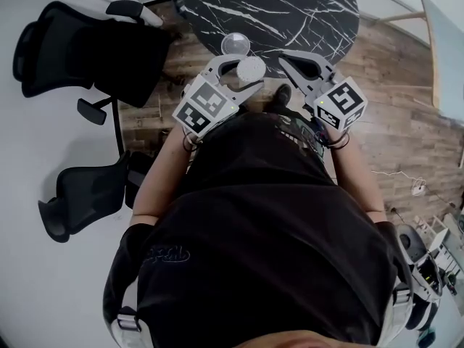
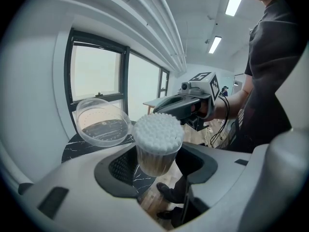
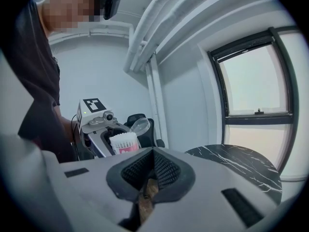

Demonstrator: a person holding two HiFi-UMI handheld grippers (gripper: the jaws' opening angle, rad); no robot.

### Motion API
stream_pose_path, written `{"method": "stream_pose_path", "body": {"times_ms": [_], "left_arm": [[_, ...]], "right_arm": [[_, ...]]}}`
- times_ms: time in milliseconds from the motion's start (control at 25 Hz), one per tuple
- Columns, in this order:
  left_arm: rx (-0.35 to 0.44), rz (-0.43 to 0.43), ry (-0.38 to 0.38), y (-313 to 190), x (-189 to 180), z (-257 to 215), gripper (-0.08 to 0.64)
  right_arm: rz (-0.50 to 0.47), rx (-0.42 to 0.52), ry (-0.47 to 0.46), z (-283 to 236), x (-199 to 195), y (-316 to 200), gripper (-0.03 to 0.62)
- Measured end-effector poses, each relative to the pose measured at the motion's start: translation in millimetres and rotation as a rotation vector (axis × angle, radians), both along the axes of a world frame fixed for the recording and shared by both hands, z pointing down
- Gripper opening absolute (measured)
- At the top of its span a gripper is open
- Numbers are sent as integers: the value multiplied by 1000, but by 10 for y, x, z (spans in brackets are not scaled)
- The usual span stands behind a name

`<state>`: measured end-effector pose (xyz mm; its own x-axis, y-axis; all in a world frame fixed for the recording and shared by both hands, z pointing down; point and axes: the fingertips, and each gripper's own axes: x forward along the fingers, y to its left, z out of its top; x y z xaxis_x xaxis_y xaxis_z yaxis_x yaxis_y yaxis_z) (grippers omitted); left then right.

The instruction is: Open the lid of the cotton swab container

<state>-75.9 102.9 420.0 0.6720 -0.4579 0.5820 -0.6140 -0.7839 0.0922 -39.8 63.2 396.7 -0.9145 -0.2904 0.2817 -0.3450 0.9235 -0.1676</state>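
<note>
The cotton swab container (image 2: 157,146) sits clamped between the jaws of your left gripper (image 1: 233,72), tipped slightly, with its packed white tips bare. Its clear lid (image 2: 103,122) stands tipped back just past the rim on the far-left side, so I'd judge the opening step done. What remains is to keep the tub steady and set it down on something flat, without shaking swabs loose or letting the lid fall shut. I can't tell from these angles whether the lid hangs on a hinge or only leans against the rim.

Your right gripper (image 3: 147,185) hangs just beside the left at about the same height. Its jaws are pressed together on nothing, and its tip points toward the container without touching it. You hold both forearms bent up in front of your chest, wrists drawn in, so the two claws angle toward each other above the wooden floor (image 1: 391,122).

Just beyond them is the round black marble table (image 1: 290,6), the likely place to put the tub down. Off to your left stand black office chairs (image 1: 80,49).
</note>
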Motion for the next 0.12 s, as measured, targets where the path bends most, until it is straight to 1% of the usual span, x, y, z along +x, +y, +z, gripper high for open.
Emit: {"method": "stream_pose_path", "body": {"times_ms": [120], "left_arm": [[5, 0, -2, 98, -78, 13, 255]], "right_arm": [[8, 2, 0, 17, -59, 106, 21]]}}
